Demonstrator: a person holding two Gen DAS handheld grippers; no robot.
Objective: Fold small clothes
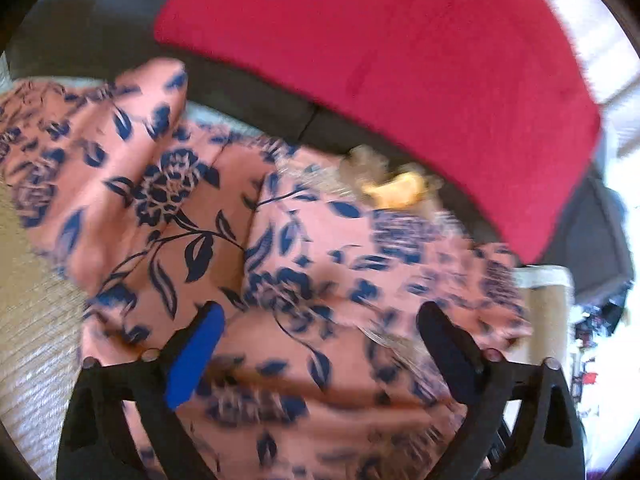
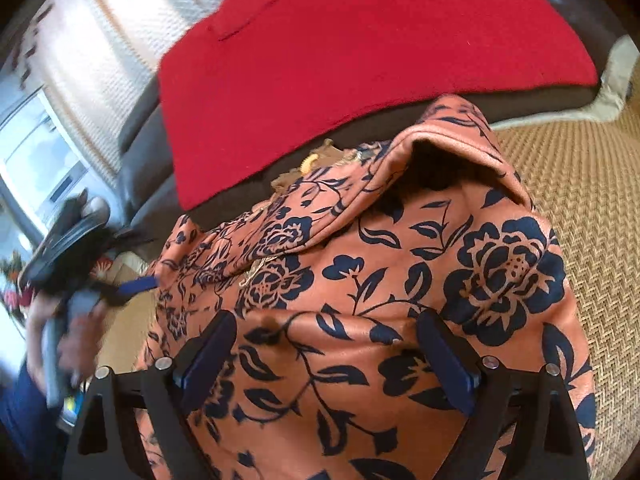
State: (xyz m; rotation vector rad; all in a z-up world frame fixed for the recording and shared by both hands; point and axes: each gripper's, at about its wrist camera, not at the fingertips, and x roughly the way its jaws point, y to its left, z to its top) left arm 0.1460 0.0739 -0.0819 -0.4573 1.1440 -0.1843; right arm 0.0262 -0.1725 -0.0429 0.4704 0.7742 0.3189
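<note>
While both grippers' jaws stand spread, left gripper (image 1: 320,344) and right gripper (image 2: 326,354) hover over the floral garment (image 2: 360,280), pinching nothing.

A red cloth (image 2: 360,64) lies spread over a dark brown sofa (image 2: 148,152), bright in the light. Woven tan matting (image 2: 592,208) covers the floor on the right, and pale ribbed curtains (image 2: 116,40) hang behind the sofa.

Both grippers point down with their jaws wide apart: the left gripper (image 1: 320,328) and the right gripper (image 2: 326,336). Neither pinches anything.
</note>
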